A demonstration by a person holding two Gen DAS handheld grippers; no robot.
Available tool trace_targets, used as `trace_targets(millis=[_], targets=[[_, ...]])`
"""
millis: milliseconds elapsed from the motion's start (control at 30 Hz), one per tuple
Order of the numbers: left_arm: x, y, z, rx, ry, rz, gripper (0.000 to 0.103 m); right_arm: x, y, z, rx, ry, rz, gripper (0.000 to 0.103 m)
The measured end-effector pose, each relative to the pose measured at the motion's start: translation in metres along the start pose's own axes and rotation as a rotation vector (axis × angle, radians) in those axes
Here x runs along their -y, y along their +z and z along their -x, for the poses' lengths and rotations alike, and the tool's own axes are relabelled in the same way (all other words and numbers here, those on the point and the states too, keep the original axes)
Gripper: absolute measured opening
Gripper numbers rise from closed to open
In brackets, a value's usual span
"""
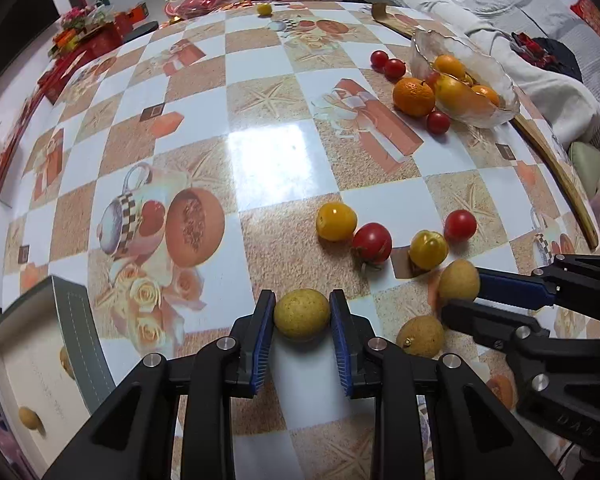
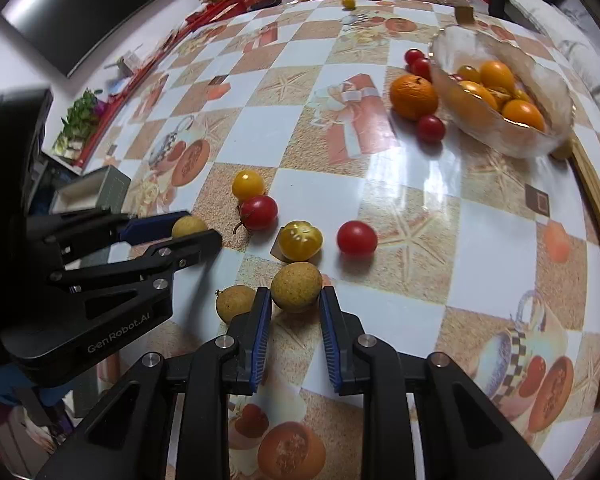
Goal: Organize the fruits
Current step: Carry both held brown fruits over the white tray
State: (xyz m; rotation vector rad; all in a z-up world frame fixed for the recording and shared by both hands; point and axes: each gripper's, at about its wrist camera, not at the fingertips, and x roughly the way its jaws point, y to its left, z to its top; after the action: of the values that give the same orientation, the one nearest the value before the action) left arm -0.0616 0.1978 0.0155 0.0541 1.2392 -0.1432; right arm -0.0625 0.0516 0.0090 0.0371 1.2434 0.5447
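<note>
Round surface [image 1: 260,92] under glossy checkered printed cloth, household clutter at 12 o'clock edge.

Progress, judged: partial. Clear glass bowl [image 1: 500,76] at 2 o'clock holds several orange and yellow fruits; grey-walled shallow box [image 1: 76,320] at 8 o'clock holds two tan fruits.

Left tongs [image 1: 302,312] closed on round tan longan [image 1: 302,314], low at the surface. Right tongs [image 2: 295,298] bracket second tan longan [image 2: 296,286], contact uncertain.

Remaining: third longan [image 2: 234,303], red and yellow tomatoes [image 2: 300,240], mandarin [image 2: 413,96]. Third longan crowds right tongs' left finger.
</note>
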Motion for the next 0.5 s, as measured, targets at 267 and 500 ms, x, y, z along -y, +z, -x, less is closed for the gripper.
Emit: trace_targets(millis=[267, 500], targets=[[-0.005, -0.02, 0.021, 0.006, 0.021, 0.086, 0.029, 0.013, -0.008, 0.016, 0.0, 0.019, -0.02, 0.027], [-0.014, -0.04, 0.051, 0.035, 0.063, 0.192, 0.029, 0.012, -0.012, 0.032, -0.002, 0.046, 0.001, 0.027]])
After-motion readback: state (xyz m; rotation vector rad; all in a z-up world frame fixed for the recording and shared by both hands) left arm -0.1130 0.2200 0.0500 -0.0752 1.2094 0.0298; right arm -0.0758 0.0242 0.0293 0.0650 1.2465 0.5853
